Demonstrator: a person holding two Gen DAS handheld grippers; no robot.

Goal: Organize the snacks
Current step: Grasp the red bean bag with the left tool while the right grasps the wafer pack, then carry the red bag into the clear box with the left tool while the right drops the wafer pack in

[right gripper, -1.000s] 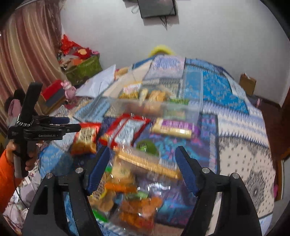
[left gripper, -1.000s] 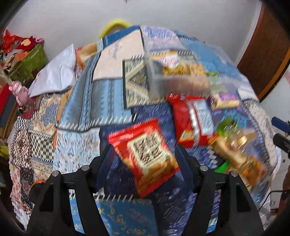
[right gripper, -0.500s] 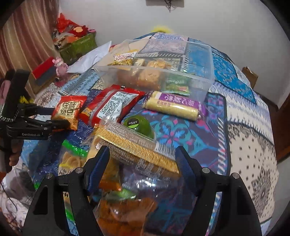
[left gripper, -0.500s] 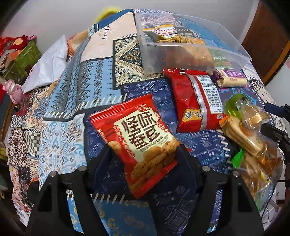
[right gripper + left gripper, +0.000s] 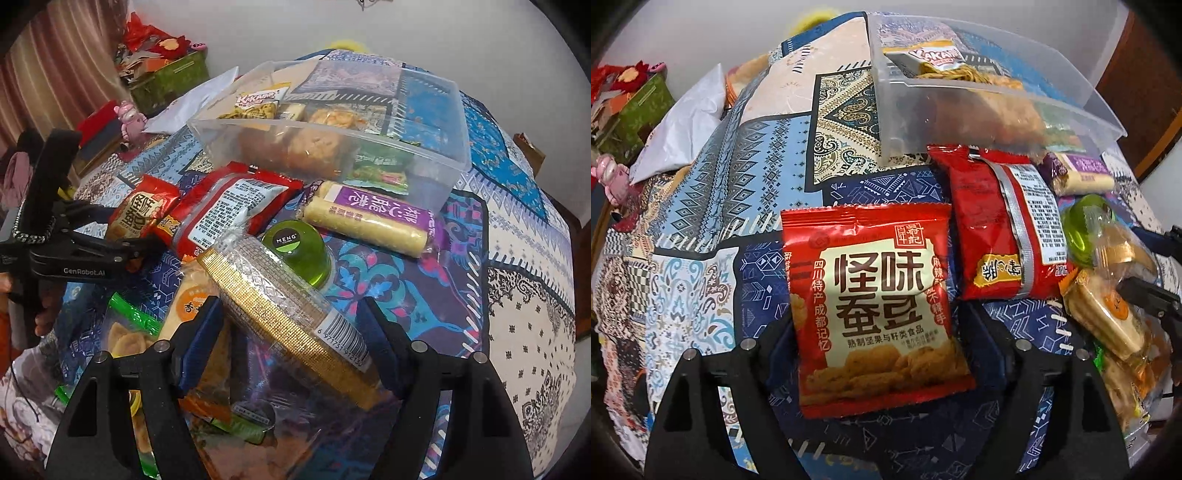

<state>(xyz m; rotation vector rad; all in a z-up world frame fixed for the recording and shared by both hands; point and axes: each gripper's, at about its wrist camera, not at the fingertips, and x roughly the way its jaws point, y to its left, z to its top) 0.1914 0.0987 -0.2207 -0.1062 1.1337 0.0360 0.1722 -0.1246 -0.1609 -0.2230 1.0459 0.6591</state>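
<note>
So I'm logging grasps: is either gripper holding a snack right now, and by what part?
Neither. The left gripper straddles the lower half of the red broad-bean packet, jaws opening. The right gripper, jaws closing, brackets the gold-edged biscuit pack, not pressing it.

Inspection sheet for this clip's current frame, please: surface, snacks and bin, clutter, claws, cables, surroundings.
Surface: patchwork bedspread covering a bed.
Job's things: clear plastic bin already holding several snack packs; outside it lie a red broad-bean snack bag, a larger red packet, a purple-labelled roll pack, a green jelly cup and a gold-edged biscuit pack.
Clutter: white plastic bag, pink toy figure.
Claws: left claw opening, straddling the broad-bean bag; right claw closing around the biscuit pack, pads not pressing.
Cables: nothing seen.
Surroundings: white wall, curtain, green box.
</note>
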